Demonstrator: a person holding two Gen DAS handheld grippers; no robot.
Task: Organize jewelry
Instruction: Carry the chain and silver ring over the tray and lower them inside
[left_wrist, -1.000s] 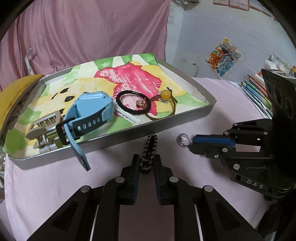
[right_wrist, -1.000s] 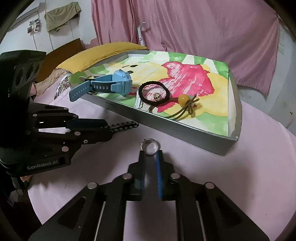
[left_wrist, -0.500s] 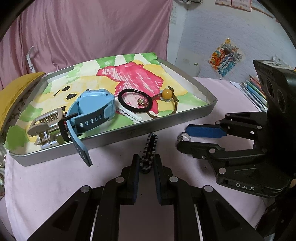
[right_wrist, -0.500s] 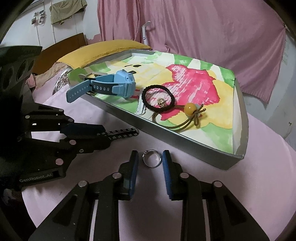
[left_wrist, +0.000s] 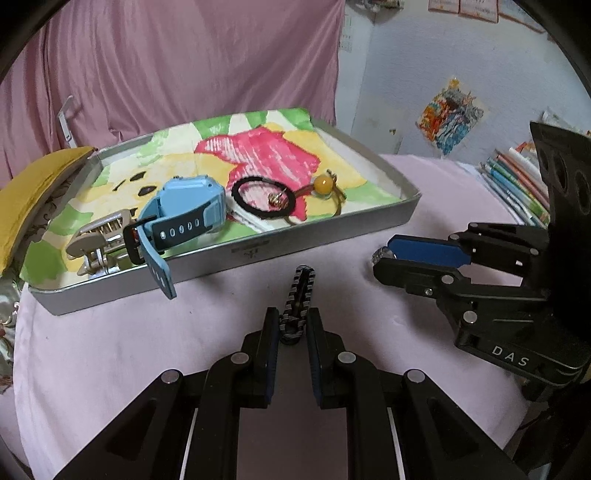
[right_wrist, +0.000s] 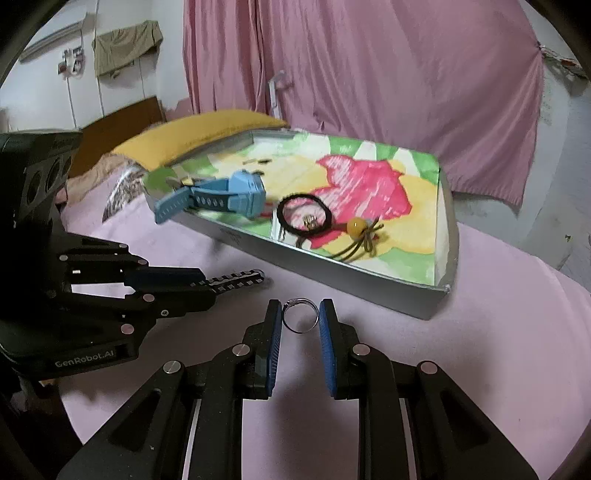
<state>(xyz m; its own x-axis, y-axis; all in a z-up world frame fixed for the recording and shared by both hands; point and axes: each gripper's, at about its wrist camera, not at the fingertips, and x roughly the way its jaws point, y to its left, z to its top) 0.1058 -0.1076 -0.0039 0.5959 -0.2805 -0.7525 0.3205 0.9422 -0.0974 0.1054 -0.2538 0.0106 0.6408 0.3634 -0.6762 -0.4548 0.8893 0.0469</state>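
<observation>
Ring (right_wrist: 300, 319) clear only from right wrist

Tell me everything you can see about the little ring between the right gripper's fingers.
The ring is a thin silvery metal band with a small raised setting at its upper left. It sits between the right gripper's blue-padded fingers, which close on it from both sides, just above the pink cloth. It is in front of the metal tray, outside it. From the left wrist view only its edge shows.
</observation>
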